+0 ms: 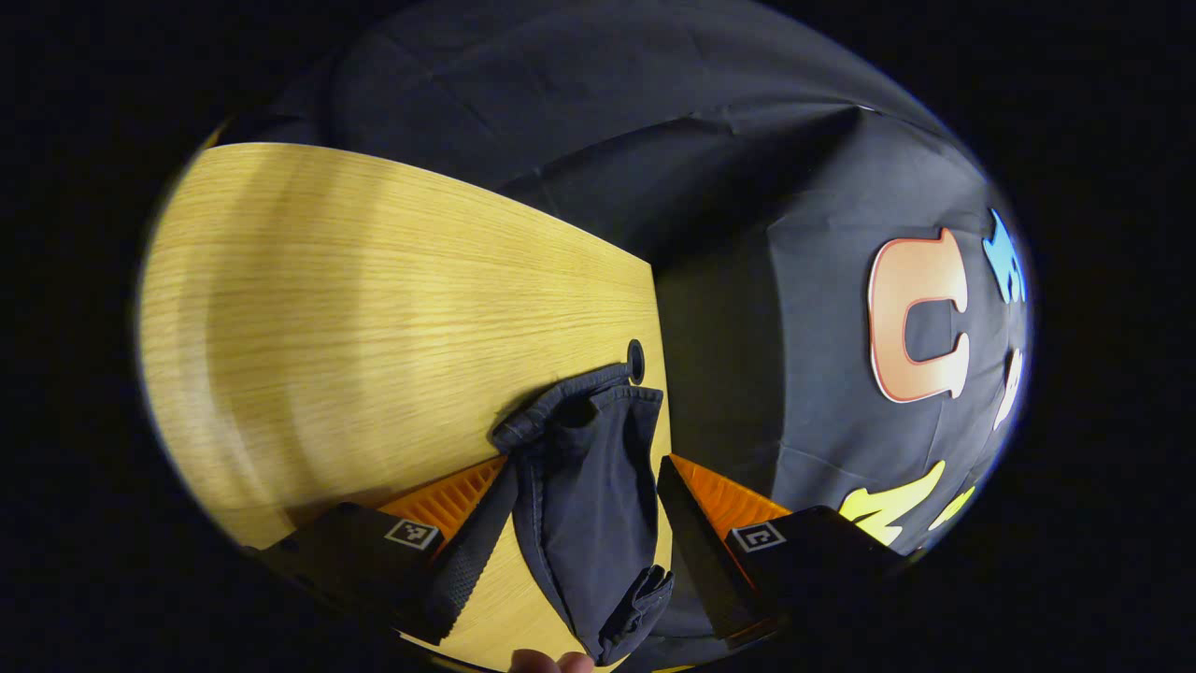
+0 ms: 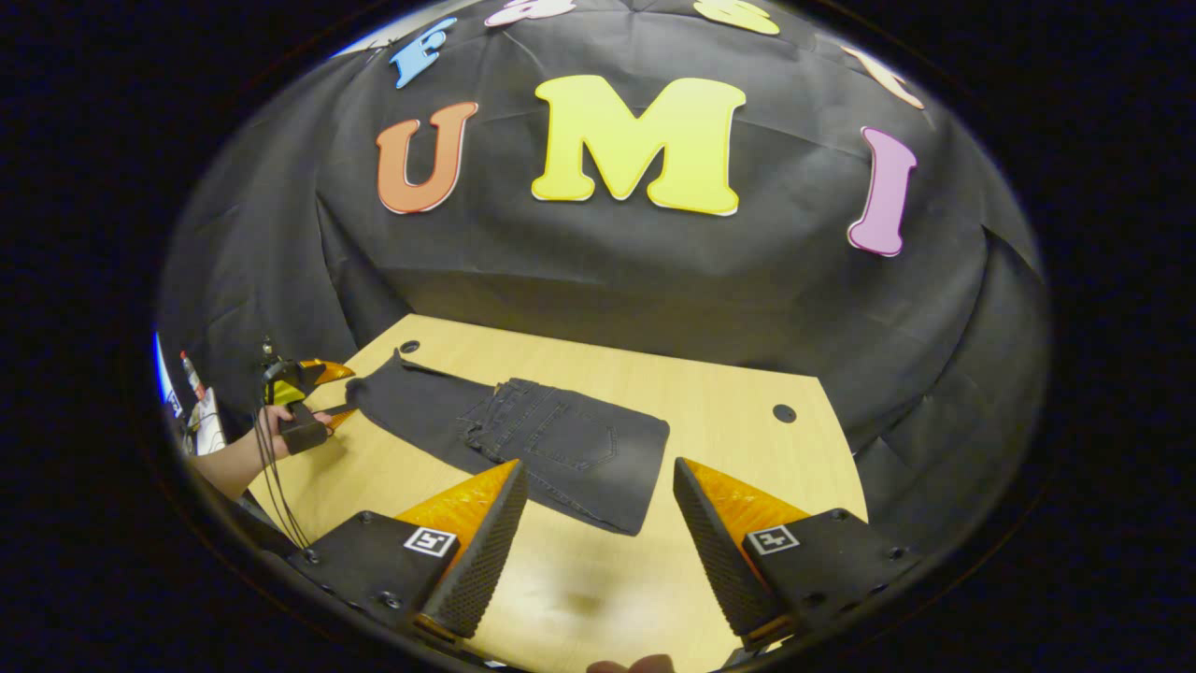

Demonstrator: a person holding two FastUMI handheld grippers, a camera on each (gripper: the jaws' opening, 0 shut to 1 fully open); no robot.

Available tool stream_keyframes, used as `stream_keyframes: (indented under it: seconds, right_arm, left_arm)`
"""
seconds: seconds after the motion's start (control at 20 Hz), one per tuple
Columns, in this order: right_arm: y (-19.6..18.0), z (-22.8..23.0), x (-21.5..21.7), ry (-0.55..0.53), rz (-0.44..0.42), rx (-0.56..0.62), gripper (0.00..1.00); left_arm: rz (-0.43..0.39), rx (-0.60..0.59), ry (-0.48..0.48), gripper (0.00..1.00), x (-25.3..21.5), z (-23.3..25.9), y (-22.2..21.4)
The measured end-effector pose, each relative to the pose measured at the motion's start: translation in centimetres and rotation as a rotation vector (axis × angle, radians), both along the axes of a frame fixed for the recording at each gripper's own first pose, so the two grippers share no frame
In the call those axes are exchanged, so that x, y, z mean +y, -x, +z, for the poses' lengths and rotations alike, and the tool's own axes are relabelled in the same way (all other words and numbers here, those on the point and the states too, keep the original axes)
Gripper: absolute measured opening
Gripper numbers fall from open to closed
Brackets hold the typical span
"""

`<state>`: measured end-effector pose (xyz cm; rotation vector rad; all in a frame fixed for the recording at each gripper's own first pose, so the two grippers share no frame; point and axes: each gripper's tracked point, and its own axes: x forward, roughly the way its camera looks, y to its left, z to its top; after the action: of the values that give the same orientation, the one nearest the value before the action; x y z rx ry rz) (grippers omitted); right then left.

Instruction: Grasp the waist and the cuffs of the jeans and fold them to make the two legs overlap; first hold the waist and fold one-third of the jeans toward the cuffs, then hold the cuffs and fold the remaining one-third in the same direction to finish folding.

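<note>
Jeans point(image 2: 523, 435) on the table point(image 2: 729, 411), cuffs point(image 1: 584, 421) between left gripper point(image 1: 584, 500) fingers

wooden table point(image 2: 729, 439), dark jeans point(image 2: 561, 449) on it

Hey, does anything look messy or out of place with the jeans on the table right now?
Mostly tidy: the jeans lie flat, but the cuff end is bunched near the table edge between the open left tongs.

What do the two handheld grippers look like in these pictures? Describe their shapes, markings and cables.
Each gripper has two wedge-shaped fingers with ribbed outer sides and dimpled pads, set on black blocks bearing small square black-and-white markers. The left gripper and right gripper match in build. In the right gripper view, thin dark cables hang from the left gripper, and the forearm holding it is bare, with no sleeve visible.
</note>
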<state>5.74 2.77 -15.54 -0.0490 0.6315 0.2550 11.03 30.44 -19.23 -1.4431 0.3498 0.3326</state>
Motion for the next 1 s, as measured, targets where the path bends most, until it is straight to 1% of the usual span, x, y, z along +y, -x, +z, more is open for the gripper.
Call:
stream_keyframes:
  seconds: [0.1, 0.15, 0.25, 0.3, 0.35, 0.4, 0.5, 0.55, 0.6, 0.65, 0.7, 0.8, 0.85, 0.9, 0.95, 1.0]
  right_arm:
    - [0.1, -0.1, 0.0, -0.001, 0.003, 0.007, 0.94]
    - [0.3, -0.2, 0.0, 0.001, 0.002, 0.014, 0.94]
    - [0.6, -0.4, -0.3, 0.001, -0.006, 0.027, 0.94]
    - [1.0, -0.7, -0.5, -0.003, -0.013, 0.028, 0.94]
    - [1.5, -0.6, -1.0, -0.005, -0.020, 0.028, 0.94]
    - [1.8, -0.4, -1.4, -0.007, -0.029, 0.026, 0.94]
    - [1.9, -0.1, -2.5, -0.005, -0.061, 0.006, 0.94]
    - [2.1, 0.2, -3.0, -0.008, -0.076, -0.007, 0.99]
    - [2.4, 0.6, -3.4, -0.011, -0.084, -0.017, 0.94]
    - [2.5, 0.6, -3.6, -0.013, -0.093, -0.025, 0.94]
    - [2.6, 0.7, -3.7, -0.017, -0.102, -0.033, 0.94]
    - [3.4, 1.3, -4.6, -0.038, -0.128, -0.050, 0.99]
    - [4.3, 1.8, -5.7, -0.051, -0.140, -0.053, 0.94]
    - [4.9, 2.0, -6.3, -0.062, -0.154, -0.058, 0.94]
    - [5.4, 2.1, -6.9, -0.072, -0.166, -0.063, 0.97]
    - [5.8, 2.2, -7.5, -0.079, -0.179, -0.067, 0.94]
  left_arm:
    - [0.021, -0.005, 0.001, 0.96, 0.5, -0.7, -0.6]
    - [0.028, -0.007, 0.010, 0.77, 0.3, -1.4, -1.2]
    - [0.045, -0.011, 0.018, 0.59, 0.4, -1.8, -1.5]
    - [0.042, -0.008, 0.008, 0.52, 0.4, -1.9, -1.6]
    - [0.030, 0.009, -0.004, 0.41, 0.4, -2.5, -1.7]
    - [0.026, 0.029, -0.020, 0.22, 0.5, -2.9, -1.8]
    - [0.021, 0.055, -0.044, 0.17, 0.5, -2.8, -1.7]
    - [0.019, 0.043, -0.048, 0.12, 0.2, -2.1, -1.7]
    - [0.018, 0.005, -0.056, 0.10, 0.0, -0.5, -1.9]
    - [0.008, -0.030, -0.077, 0.08, -0.4, 1.2, -2.4]
    - [-0.015, -0.054, -0.113, 0.08, -1.0, 2.9, -2.7]
    - [-0.078, -0.118, -0.199, 0.07, -2.9, 7.1, -3.4]
    - [-0.107, -0.153, -0.242, 0.07, -4.4, 9.6, -3.9]
    - [-0.133, -0.187, -0.280, 0.07, -5.9, 11.8, -4.3]
    - [-0.161, -0.215, -0.316, 0.07, -7.7, 13.9, -4.9]
    - [-0.192, -0.242, -0.354, 0.07, -10.0, 15.9, -5.4]
